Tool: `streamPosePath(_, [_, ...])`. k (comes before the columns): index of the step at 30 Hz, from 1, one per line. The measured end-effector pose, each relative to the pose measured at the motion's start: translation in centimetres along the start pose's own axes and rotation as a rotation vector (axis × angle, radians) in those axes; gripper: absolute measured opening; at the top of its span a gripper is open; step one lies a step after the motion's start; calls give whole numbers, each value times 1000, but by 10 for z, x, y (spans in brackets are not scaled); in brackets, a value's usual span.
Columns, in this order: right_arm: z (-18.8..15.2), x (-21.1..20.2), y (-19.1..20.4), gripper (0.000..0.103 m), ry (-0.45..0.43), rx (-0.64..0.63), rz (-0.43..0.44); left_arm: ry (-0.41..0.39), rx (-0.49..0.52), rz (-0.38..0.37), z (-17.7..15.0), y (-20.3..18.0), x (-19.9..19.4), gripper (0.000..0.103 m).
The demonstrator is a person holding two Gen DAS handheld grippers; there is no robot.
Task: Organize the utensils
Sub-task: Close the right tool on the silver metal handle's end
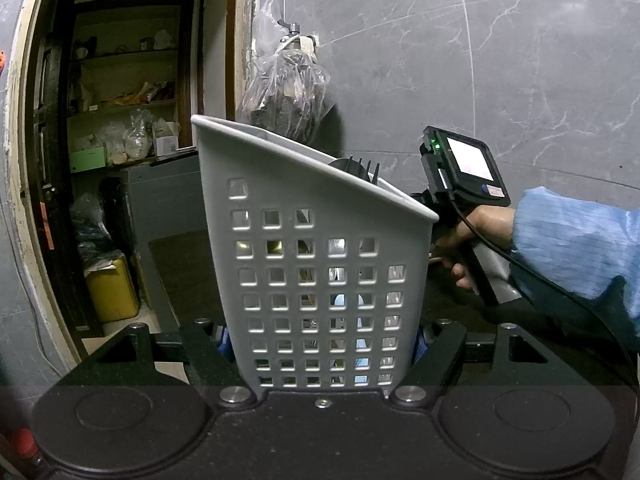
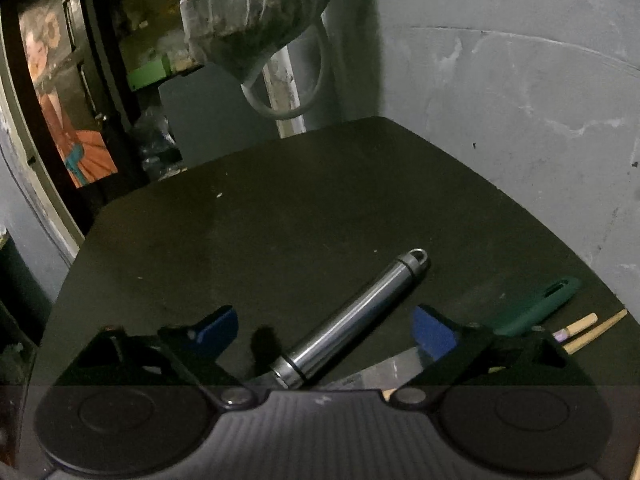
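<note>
Our left gripper [image 1: 320, 344] clamps the grey perforated utensil caddy [image 1: 316, 248] upright above the dark table [image 2: 280, 208]. Our right gripper [image 2: 326, 330] stands wide, gripping nothing, with the steel handle [image 2: 352, 316] lying on the table between its blue fingertips [image 2: 434, 330].

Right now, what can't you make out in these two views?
- Left wrist view: what's inside the basket; its wall hides all but black prongs above the rim.
- Right wrist view: the working end of the steel handle, hidden behind the right gripper.
- Right wrist view: the green handle and wooden sticks, partly hidden by the gripper.
</note>
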State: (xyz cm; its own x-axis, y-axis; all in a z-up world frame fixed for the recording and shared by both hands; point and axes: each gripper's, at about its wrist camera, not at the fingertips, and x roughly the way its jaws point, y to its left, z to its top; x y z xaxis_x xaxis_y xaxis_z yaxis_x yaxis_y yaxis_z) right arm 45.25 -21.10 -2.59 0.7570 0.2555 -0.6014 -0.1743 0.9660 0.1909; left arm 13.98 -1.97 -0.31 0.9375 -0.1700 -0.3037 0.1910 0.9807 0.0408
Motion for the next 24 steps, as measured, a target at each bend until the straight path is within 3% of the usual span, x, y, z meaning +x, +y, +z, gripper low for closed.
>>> streamPosePath(5, [-5, -3, 1, 69, -24, -28, -29, 0, 0, -1, 0, 0, 0, 76])
streamPosePath(6, [-7, -4, 1, 59, -29, -35, -29, 0, 0, -1, 0, 0, 0, 76])
streamPosePath(13, [-18, -19, 4, 25, -16, -40, 60, 1, 1, -1, 1, 0, 0, 76])
streamPosePath(15, [-22, -26, 6, 20, -3, -52, 84, 1, 0, 0, 1, 0, 0, 76])
streamPosePath(24, [-55, -73, 19, 20, 63, -162, 182, 1, 1, 3, 0, -1, -1, 76])
